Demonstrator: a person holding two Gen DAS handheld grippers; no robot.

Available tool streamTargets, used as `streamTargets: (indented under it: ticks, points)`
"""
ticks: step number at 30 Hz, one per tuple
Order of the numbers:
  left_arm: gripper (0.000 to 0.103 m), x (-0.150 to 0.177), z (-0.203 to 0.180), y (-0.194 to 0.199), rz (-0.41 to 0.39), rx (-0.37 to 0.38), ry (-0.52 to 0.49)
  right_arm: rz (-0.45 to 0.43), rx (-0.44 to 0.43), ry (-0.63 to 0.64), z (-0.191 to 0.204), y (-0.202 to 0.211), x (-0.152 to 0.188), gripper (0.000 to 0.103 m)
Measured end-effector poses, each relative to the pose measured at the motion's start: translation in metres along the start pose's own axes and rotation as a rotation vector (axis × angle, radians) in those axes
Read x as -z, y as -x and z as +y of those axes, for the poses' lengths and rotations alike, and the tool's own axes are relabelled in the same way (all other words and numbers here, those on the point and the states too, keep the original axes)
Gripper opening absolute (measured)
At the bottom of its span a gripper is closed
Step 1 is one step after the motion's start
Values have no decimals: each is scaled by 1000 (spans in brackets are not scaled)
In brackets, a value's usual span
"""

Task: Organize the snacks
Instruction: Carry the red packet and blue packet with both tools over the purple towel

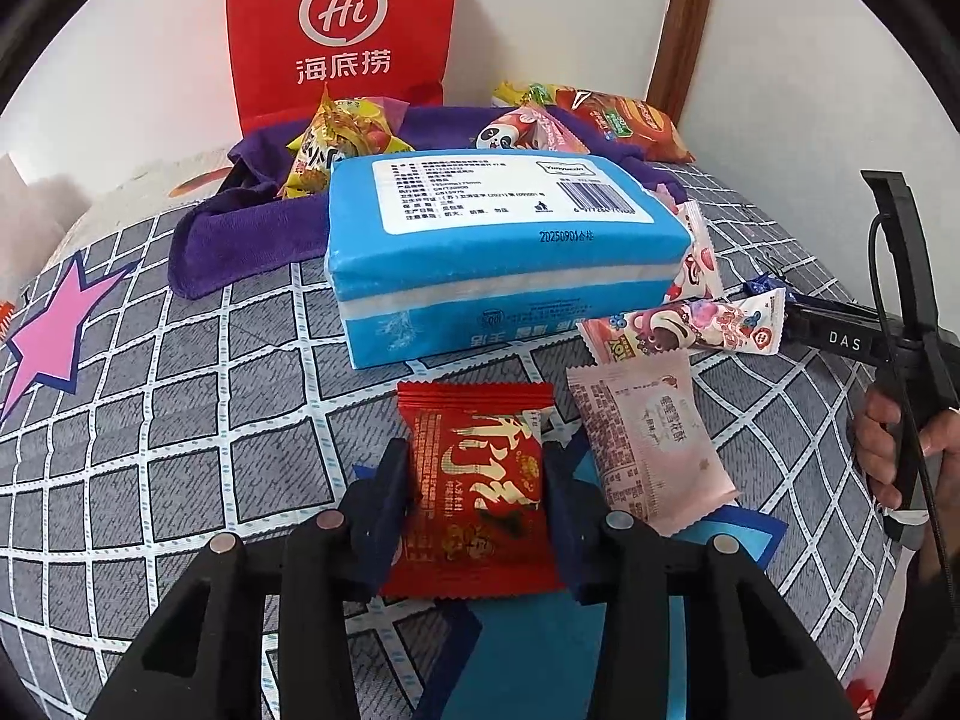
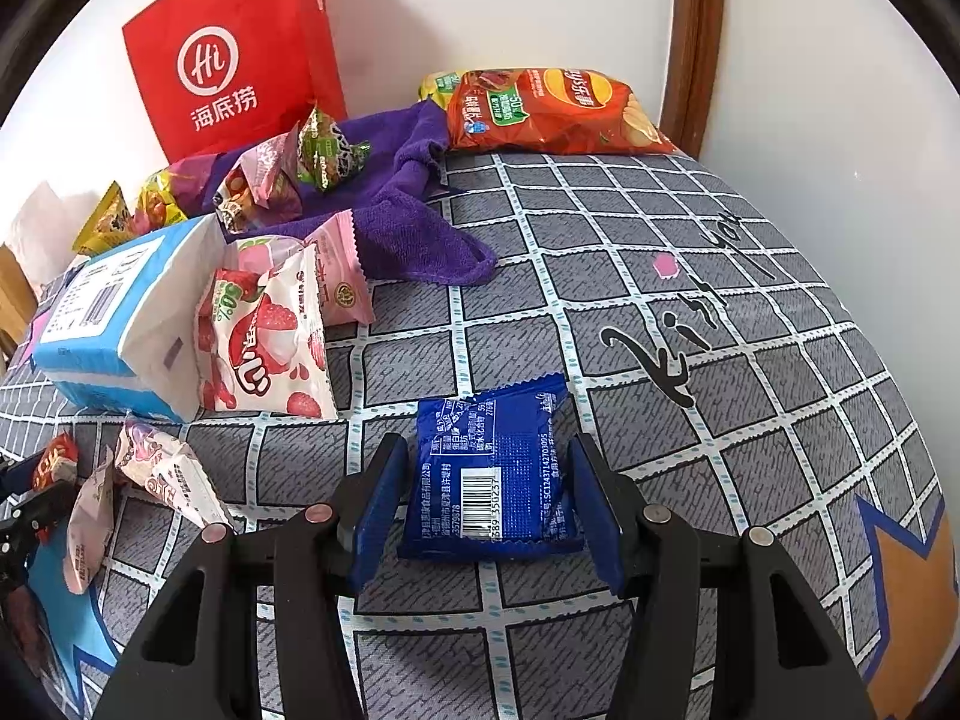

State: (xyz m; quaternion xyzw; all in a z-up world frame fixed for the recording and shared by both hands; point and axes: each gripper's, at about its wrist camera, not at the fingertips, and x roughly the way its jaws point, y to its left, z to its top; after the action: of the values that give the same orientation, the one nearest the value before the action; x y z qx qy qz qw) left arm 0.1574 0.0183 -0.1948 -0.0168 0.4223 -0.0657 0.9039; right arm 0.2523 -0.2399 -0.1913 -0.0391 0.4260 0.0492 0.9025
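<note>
A red snack packet (image 1: 474, 492) with gold lettering lies on the grey checked bedspread (image 1: 180, 420), and my left gripper (image 1: 477, 456) is shut on it, one pad against each side. A pink packet (image 1: 648, 444) lies just right of it. In the right wrist view a blue foil packet (image 2: 492, 468), barcode up, rests on the bedspread (image 2: 660, 276) with my right gripper (image 2: 489, 450) shut on its two edges. The red packet (image 2: 54, 456) also shows at that view's far left edge.
A blue tissue pack (image 1: 498, 252) sits behind the red packet, with a purple towel (image 1: 240, 234) and several snack bags beyond. A red paper bag (image 1: 342, 30) leans on the wall. An orange chip bag (image 2: 552, 111) lies in the far corner. A hand (image 1: 882, 450) grips the right tool.
</note>
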Motion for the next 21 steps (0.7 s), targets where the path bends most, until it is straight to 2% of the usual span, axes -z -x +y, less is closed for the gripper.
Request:
streamTargets:
  ticks: [4, 21]
  points:
    - [40, 1, -5, -2, 6, -27, -24, 0, 1, 0, -1, 0, 0, 55]
    - [40, 1, -3, -2, 7, -21, -20, 3, 19, 16, 2, -1, 0, 55]
